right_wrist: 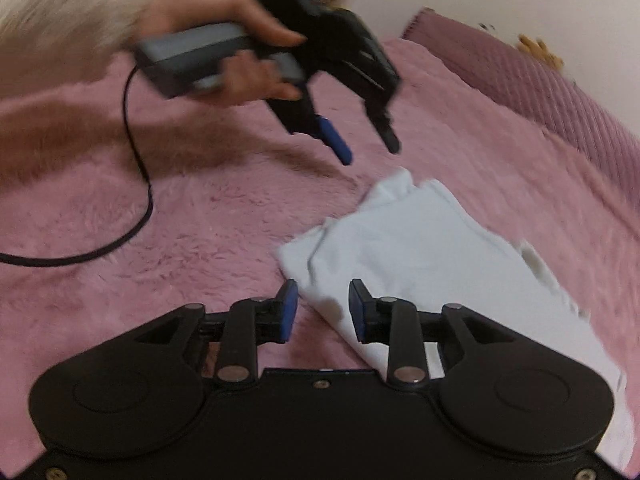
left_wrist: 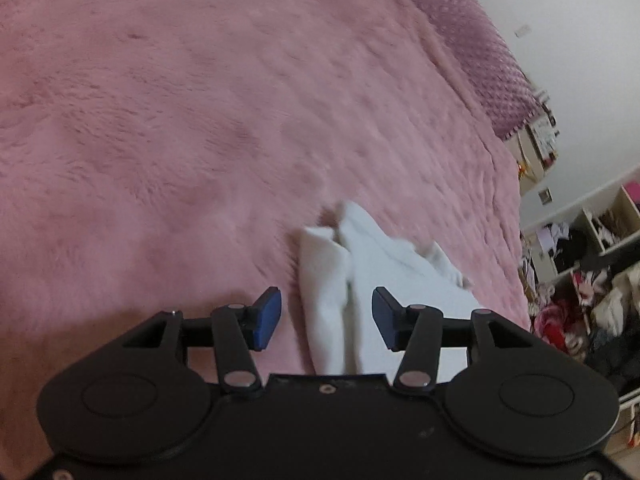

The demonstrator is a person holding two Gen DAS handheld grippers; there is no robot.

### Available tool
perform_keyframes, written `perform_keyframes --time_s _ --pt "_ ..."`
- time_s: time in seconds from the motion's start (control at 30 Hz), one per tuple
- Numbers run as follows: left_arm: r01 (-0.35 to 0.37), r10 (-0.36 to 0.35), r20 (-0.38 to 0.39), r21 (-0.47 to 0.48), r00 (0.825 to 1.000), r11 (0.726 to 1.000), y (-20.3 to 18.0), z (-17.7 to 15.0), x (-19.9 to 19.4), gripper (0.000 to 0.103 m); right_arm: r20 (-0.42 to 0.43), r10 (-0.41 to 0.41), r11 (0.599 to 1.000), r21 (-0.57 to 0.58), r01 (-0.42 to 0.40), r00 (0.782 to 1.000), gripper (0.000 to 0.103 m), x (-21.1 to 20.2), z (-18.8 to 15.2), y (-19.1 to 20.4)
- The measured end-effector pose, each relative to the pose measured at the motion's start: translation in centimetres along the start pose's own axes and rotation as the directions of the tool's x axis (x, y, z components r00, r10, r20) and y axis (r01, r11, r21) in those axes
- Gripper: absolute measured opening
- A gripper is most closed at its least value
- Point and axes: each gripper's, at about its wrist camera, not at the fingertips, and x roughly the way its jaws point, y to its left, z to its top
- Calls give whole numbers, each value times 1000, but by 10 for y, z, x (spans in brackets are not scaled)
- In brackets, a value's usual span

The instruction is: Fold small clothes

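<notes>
A small white garment [right_wrist: 424, 248] lies crumpled and partly folded on the pink fluffy bedspread [right_wrist: 180, 220]. It also shows in the left wrist view [left_wrist: 360, 280]. My left gripper [left_wrist: 326, 318] is open and empty, hovering above the garment's near edge; it also shows in the right wrist view [right_wrist: 368, 144], held in a hand above the garment's far corner. My right gripper [right_wrist: 322, 310] is open and empty, just above the garment's near left edge.
A black cable [right_wrist: 136, 160] trails from the left gripper across the bedspread. A mauve quilted pillow [right_wrist: 540, 92] lies at the bed's far edge. Cluttered shelves [left_wrist: 592, 280] stand beyond the bed at right.
</notes>
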Motion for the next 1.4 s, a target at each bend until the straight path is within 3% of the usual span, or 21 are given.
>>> perform_keyframes --time_s 0.13,0.2,0.3,0.43,0.63,0.77,0.93,1.23,1.27,1.33,1.4 --pt "83 -84 -15 -47 996 995 15 4 11 52 -3 -56 988 -147 55 998 38 11 8 22" --pt "76 -77 -22 -30 997 997 14 0 12 52 -4 -98 977 -191 95 995 38 13 9 27" --pt "84 -85 -35 -29 996 996 17 -4 18 52 -19 -133 965 -232 125 991 38 19 10 33" --pt "153 -155 -36 -54 987 987 18 -2 25 52 -5 -160 947 -283 152 987 40 23 12 40" --pt "146 -148 -82 -40 986 989 5 2 46 53 6 -259 921 -298 249 966 41 21 12 44" --pt "109 -110 -88 -12 990 994 -2 3 58 53 -1 -226 926 -311 215 974 40 18 11 50" --pt "69 -71 -54 -23 996 997 0 6 54 53 28 -239 913 -334 235 971 38 17 15 52" --pt "95 -94 -85 2 992 996 -9 1 61 51 102 -286 871 -387 303 953 34 8 8 67" --pt "91 -90 -87 7 992 996 -11 1 62 48 95 -275 877 -382 290 957 33 7 9 67" --pt "97 -96 -86 4 992 995 -12 2 62 46 59 -243 906 -342 248 968 6 6 11 64" --pt "116 -116 -92 -2 989 993 -12 2 62 16 61 -239 914 -323 246 969 6 2 13 63"
